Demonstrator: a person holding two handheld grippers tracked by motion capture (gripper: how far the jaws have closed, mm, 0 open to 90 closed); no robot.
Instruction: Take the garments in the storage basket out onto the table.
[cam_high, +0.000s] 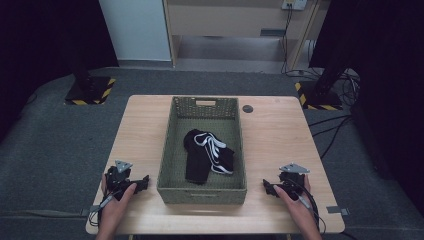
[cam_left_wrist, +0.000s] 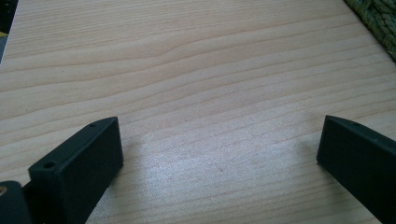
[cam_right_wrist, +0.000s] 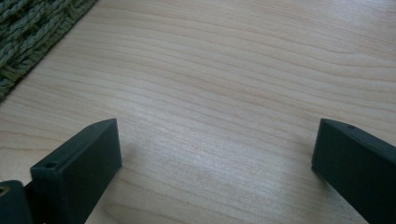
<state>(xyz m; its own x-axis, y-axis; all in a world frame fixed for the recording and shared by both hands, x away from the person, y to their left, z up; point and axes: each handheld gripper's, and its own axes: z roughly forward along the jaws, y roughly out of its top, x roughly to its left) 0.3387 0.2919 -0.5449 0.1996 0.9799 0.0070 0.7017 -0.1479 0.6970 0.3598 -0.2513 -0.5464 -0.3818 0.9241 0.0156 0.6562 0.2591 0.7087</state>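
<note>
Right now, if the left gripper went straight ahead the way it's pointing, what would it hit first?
Probably the woven basket. In the high view the left gripper points right, toward its near left wall, with bare wooden table between. Its open jaws are empty; depth is uncertain.

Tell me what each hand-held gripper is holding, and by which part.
Nothing. The left hand-held gripper and right hand-held gripper both stand open over the bare light wooden table, either side of the green woven basket.
</note>
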